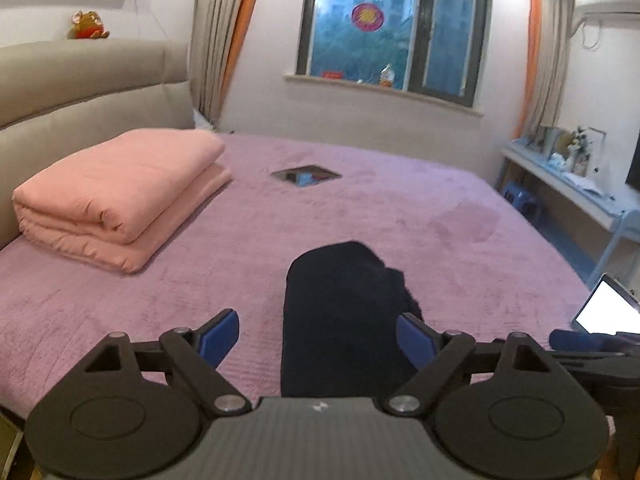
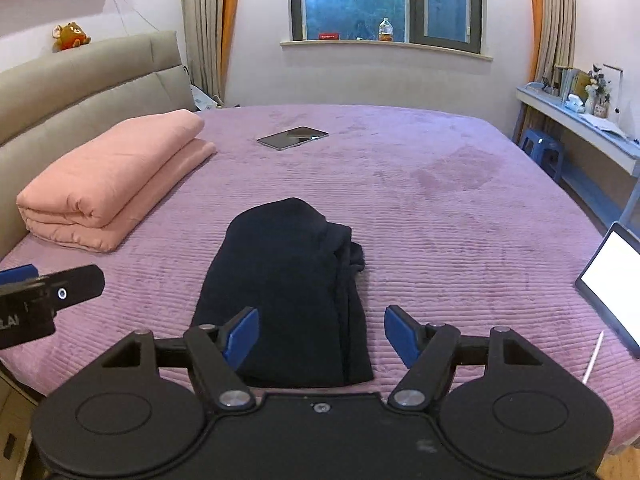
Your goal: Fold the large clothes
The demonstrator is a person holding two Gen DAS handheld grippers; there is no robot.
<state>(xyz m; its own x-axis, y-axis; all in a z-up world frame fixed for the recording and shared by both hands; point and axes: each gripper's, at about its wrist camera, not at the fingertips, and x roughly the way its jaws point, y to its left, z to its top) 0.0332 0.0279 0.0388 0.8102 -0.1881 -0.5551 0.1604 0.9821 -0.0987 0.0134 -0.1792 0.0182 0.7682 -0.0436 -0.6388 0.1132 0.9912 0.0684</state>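
Observation:
A dark navy garment lies folded into a long narrow strip on the purple bedspread, with a bunched bit sticking out at its right side. In the left wrist view the same garment runs up from the bottom middle. My left gripper hovers above its near end, open, blue pads wide apart and nothing between them. My right gripper also hangs open over the near end, clear of the cloth. The left gripper's body shows at the left edge of the right wrist view.
A folded pink quilt lies at the left by the padded headboard. A tablet rests further up the bed. A lit laptop and a white stylus lie at the right edge. A shelf desk and blue stool stand beyond.

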